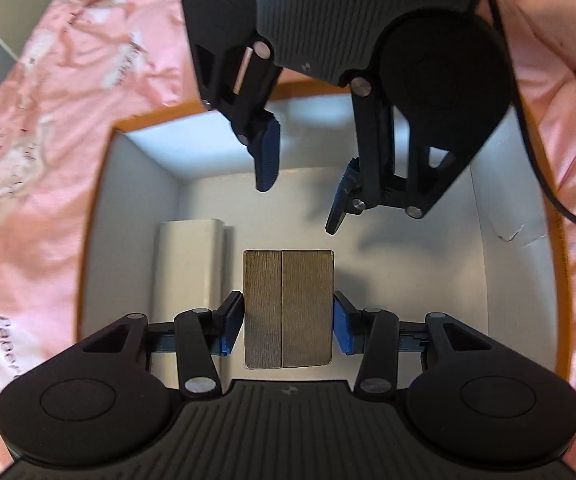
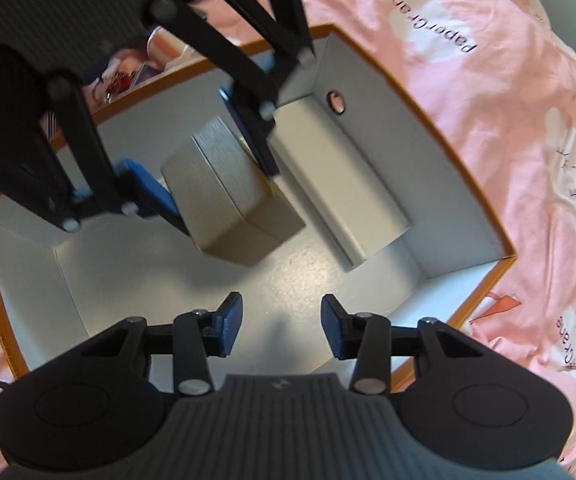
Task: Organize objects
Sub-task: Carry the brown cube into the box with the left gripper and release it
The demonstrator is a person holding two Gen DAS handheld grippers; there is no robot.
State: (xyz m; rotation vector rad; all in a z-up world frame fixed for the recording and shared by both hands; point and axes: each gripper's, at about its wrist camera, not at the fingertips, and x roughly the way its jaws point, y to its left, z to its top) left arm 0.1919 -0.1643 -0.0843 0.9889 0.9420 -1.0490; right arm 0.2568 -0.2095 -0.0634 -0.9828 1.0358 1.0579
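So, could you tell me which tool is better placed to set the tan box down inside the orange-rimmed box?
Left. The left tool already grips the tan box above the orange-rimmed box's floor, beside the white box. The right tool is open and empty.

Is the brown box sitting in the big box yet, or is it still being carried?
Carried. The left gripper's fingers clamp the brown box above the big box's floor, beside a white box.
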